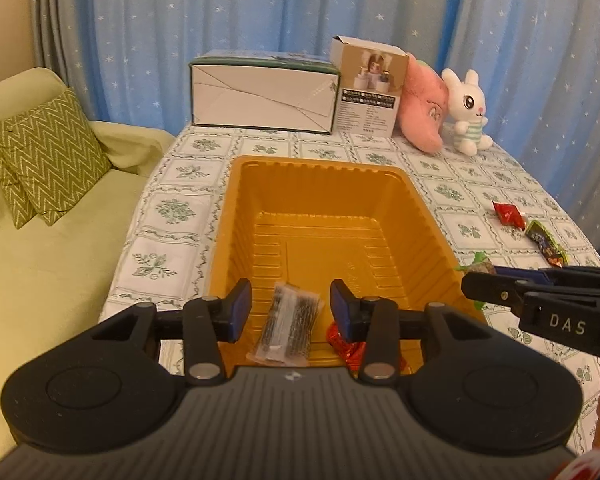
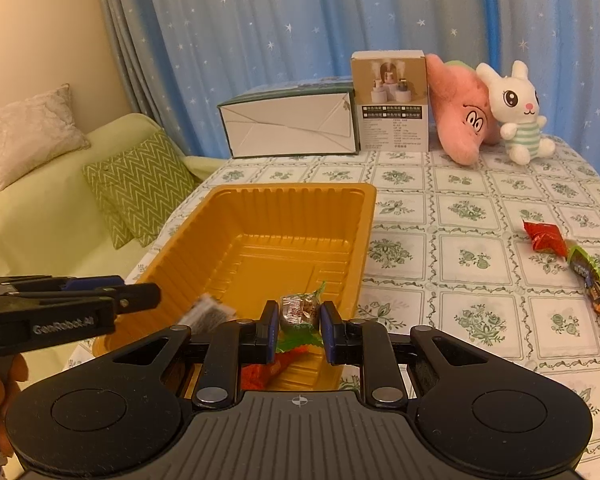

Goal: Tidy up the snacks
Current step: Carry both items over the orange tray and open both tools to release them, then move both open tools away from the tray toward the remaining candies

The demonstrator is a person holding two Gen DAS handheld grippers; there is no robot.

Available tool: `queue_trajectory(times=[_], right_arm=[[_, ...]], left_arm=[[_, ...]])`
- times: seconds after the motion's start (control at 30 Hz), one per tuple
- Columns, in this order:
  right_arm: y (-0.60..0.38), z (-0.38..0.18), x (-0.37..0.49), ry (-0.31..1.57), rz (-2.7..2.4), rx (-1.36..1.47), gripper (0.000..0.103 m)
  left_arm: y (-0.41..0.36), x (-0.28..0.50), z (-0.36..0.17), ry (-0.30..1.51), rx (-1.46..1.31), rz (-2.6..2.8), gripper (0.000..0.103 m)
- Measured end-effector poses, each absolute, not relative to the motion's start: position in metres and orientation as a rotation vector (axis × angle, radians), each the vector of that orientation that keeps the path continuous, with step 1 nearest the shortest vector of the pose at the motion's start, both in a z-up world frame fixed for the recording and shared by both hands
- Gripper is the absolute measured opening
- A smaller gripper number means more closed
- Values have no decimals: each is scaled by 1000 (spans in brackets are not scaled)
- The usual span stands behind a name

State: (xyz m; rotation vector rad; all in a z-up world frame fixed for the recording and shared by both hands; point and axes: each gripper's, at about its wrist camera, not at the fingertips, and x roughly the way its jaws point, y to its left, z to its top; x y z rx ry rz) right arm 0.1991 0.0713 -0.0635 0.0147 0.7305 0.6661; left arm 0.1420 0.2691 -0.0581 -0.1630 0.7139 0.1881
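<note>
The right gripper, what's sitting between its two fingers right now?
In the right wrist view, a silver-brown wrapped candy with green twisted ends sits between the right gripper fingers, above the orange tray. Whether they touch it is unclear.

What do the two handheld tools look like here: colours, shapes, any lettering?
Both tools, left and right, are matte black with a ribbed grey centre panel, rounded side lobes, silver pivot pins, and blue pads on the fingers. The left tool's side reads "GenRobot.AI"; the right's reads "DAS". No cables or sleeves are visible.
</note>
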Motion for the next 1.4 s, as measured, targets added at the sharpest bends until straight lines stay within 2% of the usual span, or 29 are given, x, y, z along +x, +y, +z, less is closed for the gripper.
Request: queue_trajectory(times=[0.47,0.5,0.53,0.57,0.77,0.97,1.1,1.37,1.4], right_arm=[[79,-64,202,731,696,27,24],[79,-64,204,735,696,30,29],[77,-64,204,736,694,44,51],[73,-63,205,731,693,67,66],[44,-55,196,728,645,119,66],[5,-51,171,750,568,149,66],[-18,-47,153,744,539,129,66],[-65,-38,121,710,454,135,66],[-71,-37,118,706,442,141,66]], left_arm=[[268,123,-54,703,-182,203,39],[268,122,-54,703,-182,206,39],[268,121,-53,703,-183,206,39],[267,120,-53,702,-183,205,39],[260,111,-43,685,-179,201,39],[238,99,-28,671,-169,188,47],[219,89,-19,662,-174,175,59],[175,72,0,651,-177,131,72],[168,70,2,647,-176,124,76]])
